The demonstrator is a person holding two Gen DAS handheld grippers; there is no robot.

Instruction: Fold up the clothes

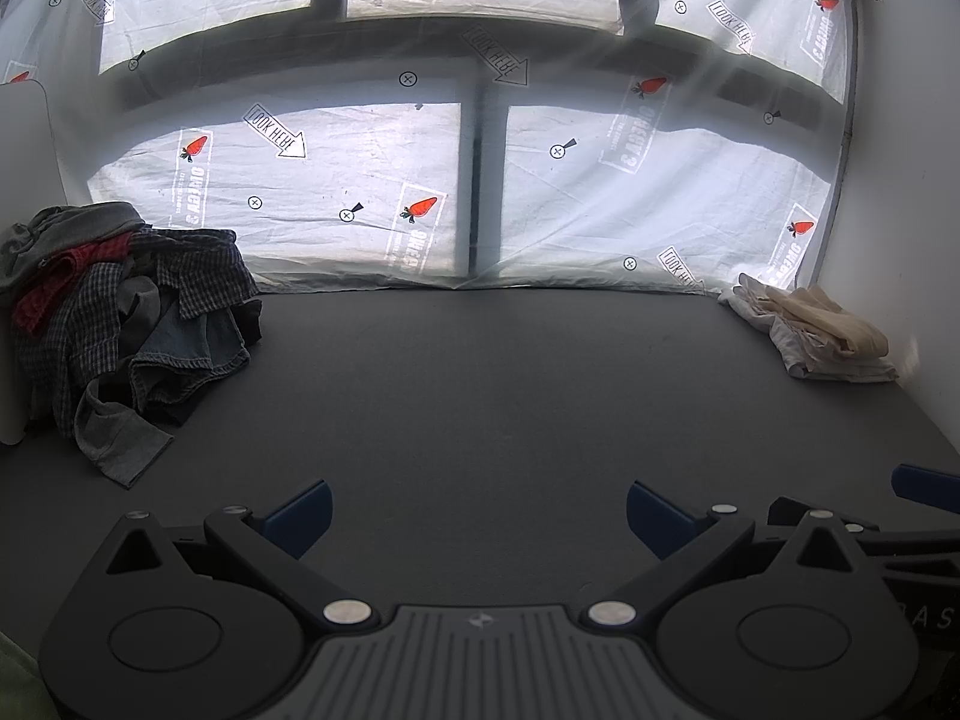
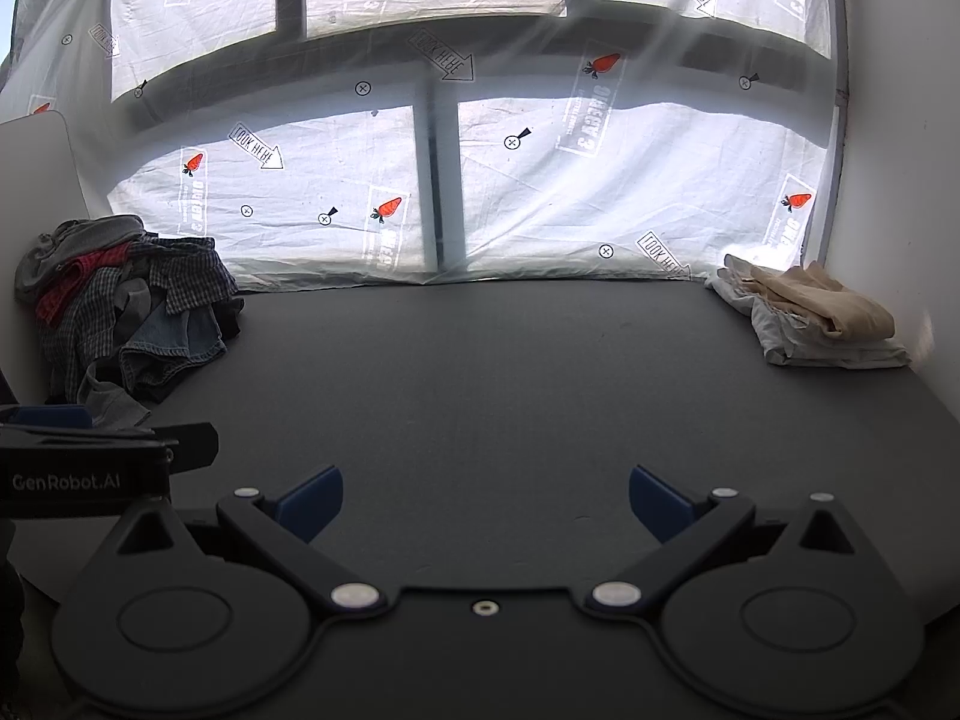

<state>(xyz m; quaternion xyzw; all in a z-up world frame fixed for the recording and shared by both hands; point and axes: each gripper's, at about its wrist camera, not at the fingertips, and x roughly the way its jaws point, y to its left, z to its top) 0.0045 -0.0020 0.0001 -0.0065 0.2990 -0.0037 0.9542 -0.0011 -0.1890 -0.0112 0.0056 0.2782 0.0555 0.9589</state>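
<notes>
A pile of unfolded clothes (image 1: 126,312), with plaid, denim, red and grey pieces, lies at the far left of the dark grey table (image 1: 480,390); it also shows in the right wrist view (image 2: 132,312). A small stack of folded white and beige clothes (image 1: 822,330) sits at the far right corner, also seen in the right wrist view (image 2: 822,318). My left gripper (image 1: 478,516) is open and empty above the table's near side. My right gripper (image 2: 486,501) is open and empty beside it. The left gripper's body (image 2: 84,468) shows at the right view's left edge.
A white printed sheet (image 1: 480,180) covers the window behind the table. A white wall (image 1: 900,180) bounds the right side. A white board (image 1: 30,144) stands behind the clothes pile at the left.
</notes>
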